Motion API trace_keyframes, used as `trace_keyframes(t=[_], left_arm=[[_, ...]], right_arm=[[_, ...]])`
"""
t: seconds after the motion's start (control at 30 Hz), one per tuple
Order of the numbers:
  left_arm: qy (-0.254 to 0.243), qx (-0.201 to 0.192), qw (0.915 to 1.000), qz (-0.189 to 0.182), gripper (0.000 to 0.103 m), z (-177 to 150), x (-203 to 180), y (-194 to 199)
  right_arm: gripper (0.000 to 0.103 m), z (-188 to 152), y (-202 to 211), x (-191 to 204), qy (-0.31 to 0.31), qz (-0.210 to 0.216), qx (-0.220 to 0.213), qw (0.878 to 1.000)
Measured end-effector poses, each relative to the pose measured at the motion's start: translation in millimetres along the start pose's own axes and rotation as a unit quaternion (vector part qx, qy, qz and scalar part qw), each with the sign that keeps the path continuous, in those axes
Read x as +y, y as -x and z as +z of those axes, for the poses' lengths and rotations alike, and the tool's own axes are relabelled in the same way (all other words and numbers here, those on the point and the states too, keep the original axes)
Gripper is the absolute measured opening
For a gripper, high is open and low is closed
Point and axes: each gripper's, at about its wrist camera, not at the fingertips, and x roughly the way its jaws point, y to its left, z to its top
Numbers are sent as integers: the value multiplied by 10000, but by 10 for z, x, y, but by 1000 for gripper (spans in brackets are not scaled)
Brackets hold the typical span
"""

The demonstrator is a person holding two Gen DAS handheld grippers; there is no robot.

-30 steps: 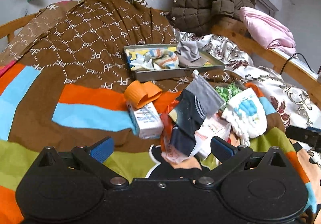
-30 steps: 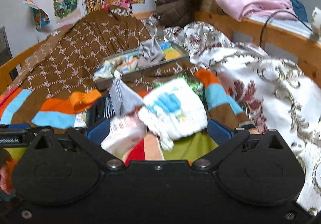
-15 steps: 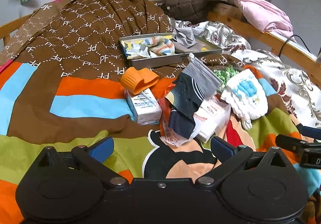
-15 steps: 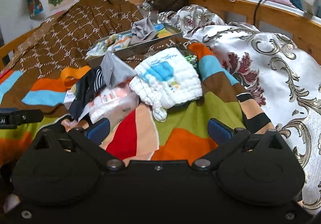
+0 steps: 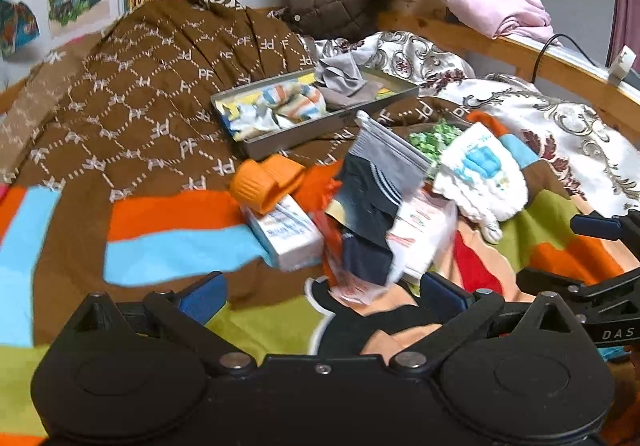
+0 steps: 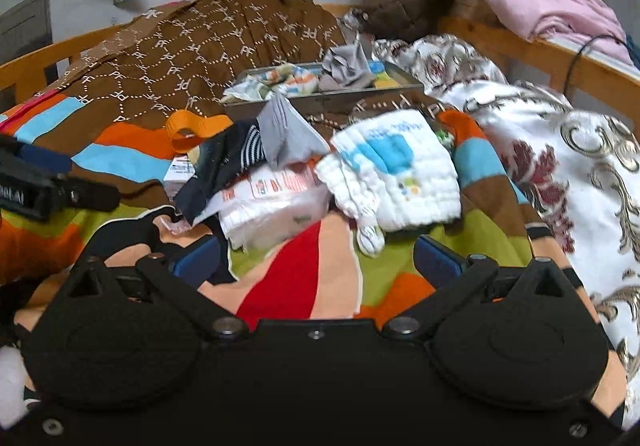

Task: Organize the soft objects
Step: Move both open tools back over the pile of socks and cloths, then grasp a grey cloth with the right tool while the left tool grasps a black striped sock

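Both tongs stand wide open and hold nothing. The left tongs [image 5: 322,292] sit low over the striped blanket [image 5: 168,250] on the bed, blue fingertips [image 5: 202,296] well apart. The right tongs [image 6: 316,260] are likewise spread, pads apart over the red and green part of the same blanket.

The pile of soft things lies ahead of both tongs, untouched. In the left view the dark sock [image 5: 370,206], with a grey cuff and striped band, lies ahead and slightly right of centre, draped over a clear packet [image 5: 422,236] with red print. The packet's near edge reaches close to the right fingertip of the left tongs; contact cannot be confirmed. A white padded cloth [image 5: 478,176] with a blue print lies further right, beyond the gap between the fingers. A small white box [image 5: 286,234] lies ahead and left of centre, an orange cap-like item [image 5: 266,180] resting against its far end.

In the right view the white padded cloth [image 6: 394,172] lies directly ahead, between the lines of the two fingers, near but apart from them. The dark sock [image 6: 224,170] lies ahead to the left.

Behind the pile a grey metal tray [image 5: 288,134] rests on the brown quilt [image 5: 152,94], holding a striped sock bundle [image 5: 294,104] and a grey cloth [image 5: 344,82].
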Motion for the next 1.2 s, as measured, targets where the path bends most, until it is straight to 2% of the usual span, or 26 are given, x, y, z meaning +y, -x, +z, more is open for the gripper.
trace_keyframes(t=[0.1, 0.23, 0.4, 0.57, 0.73, 0.77, 0.83, 0.9, 1.1, 1.2], left_arm=[[-222, 128, 9997, 2, 102, 104, 32, 8], [-475, 487, 9976, -92, 102, 301, 104, 8], [-864, 976, 9914, -76, 102, 534, 117, -96], [-1003, 904, 9906, -220, 102, 684, 18, -360], [-1166, 783, 9892, -411, 100, 800, -19, -649], [-1202, 768, 9889, -425, 98, 818, -17, -699], [-1313, 710, 9878, -453, 95, 853, -22, -768], [-1391, 620, 9873, -447, 94, 875, -27, -795], [-1426, 729, 9848, -668, 88, 863, -74, -910], [-1485, 757, 9838, -665, 85, 845, -124, -974]], right_arm=[[102, 0, -63, -14, -85, 75, -49, 9999], [102, 5, -193, -30, -220, 93, -160, 9996], [102, -8, -362, 0, -254, 131, -211, 9994], [102, 52, -467, 53, -103, 137, -467, 9988], [101, 214, -698, 78, 184, -70, -920, 9956], [100, 251, -773, 92, 295, -96, -981, 9947], [86, 314, -902, 104, 470, -99, -1009, 9937], [79, 379, -1033, 120, 511, -39, -967, 9940], [66, 496, -1345, 164, 590, 189, -832, 9946], [56, 491, -1439, 230, 577, 282, -774, 9949]])
